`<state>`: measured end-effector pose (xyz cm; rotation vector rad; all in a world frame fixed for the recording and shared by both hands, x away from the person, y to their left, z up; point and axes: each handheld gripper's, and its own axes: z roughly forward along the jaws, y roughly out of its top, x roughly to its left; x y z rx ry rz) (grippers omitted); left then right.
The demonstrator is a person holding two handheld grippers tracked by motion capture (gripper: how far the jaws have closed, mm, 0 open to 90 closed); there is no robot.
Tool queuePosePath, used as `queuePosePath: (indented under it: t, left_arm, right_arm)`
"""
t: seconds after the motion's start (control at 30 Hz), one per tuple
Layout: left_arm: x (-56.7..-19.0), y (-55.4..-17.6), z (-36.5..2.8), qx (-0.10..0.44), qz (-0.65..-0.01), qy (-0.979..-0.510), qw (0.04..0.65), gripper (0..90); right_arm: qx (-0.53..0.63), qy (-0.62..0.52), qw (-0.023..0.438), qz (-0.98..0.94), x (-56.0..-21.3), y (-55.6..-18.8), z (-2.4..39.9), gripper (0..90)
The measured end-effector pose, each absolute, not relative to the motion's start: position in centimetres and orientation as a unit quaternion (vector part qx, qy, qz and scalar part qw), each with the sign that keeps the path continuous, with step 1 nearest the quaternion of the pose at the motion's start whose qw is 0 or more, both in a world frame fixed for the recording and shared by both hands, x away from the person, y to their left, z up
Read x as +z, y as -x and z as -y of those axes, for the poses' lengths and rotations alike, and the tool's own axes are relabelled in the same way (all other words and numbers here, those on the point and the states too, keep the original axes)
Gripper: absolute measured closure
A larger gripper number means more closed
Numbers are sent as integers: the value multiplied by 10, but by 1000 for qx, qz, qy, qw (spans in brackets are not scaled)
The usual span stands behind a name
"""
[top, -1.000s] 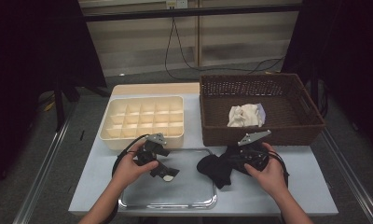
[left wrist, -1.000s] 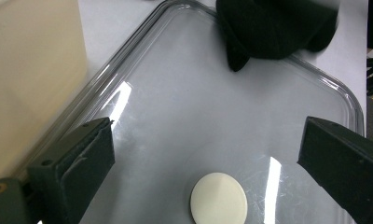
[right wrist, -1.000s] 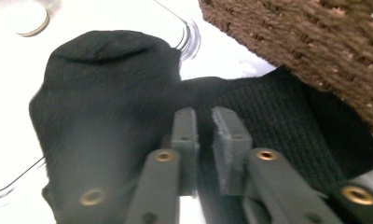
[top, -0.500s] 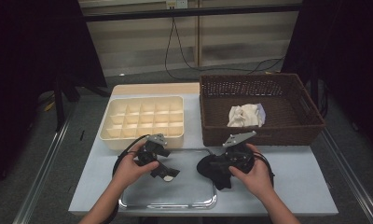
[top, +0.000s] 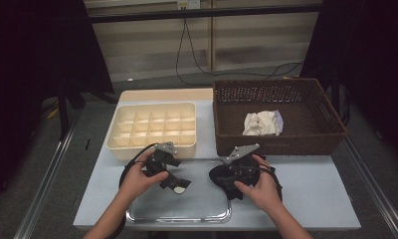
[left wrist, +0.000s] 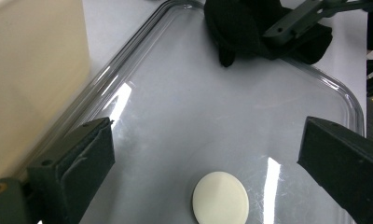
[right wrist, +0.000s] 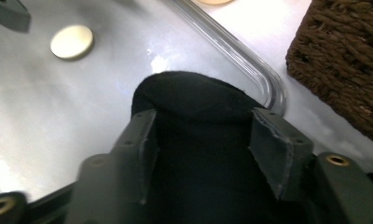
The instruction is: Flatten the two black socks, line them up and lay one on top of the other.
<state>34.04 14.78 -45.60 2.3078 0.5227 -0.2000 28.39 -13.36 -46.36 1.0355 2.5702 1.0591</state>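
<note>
Right tongs (right wrist: 201, 140), jaws just opening, straddled black cloth (right wrist: 194, 95) at tray's (top: 137, 214) 3 o'clock edge; left tongs (left wrist: 203, 154) spread, empty, farther.

Your right gripper (right wrist: 201, 158) hides most of the black cloth (right wrist: 194, 93) between its fingers, so contact with the pads cannot be told. The pale disc (left wrist: 220, 198) is cut off by the left gripper view's bottom edge.
</note>
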Motion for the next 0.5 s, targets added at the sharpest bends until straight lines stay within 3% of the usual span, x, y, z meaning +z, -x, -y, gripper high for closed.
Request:
queuePosePath:
  t: [0.07,0.27,0.5]
  left_arm:
    - [-457,-340,-147,-79,-206,-900,376,33]
    - [-457,-340,-147,-78,-204,-901,376,33]
    - [-456,-340,-146,-80,-202,-902,374,34]
  right_arm:
    - [345,-335,112,-870,-464,-282,134,570]
    - [342,-340,108,-869,-460,-284,140,875]
    - [351,-338,83,-869,-461,-284,137,893]
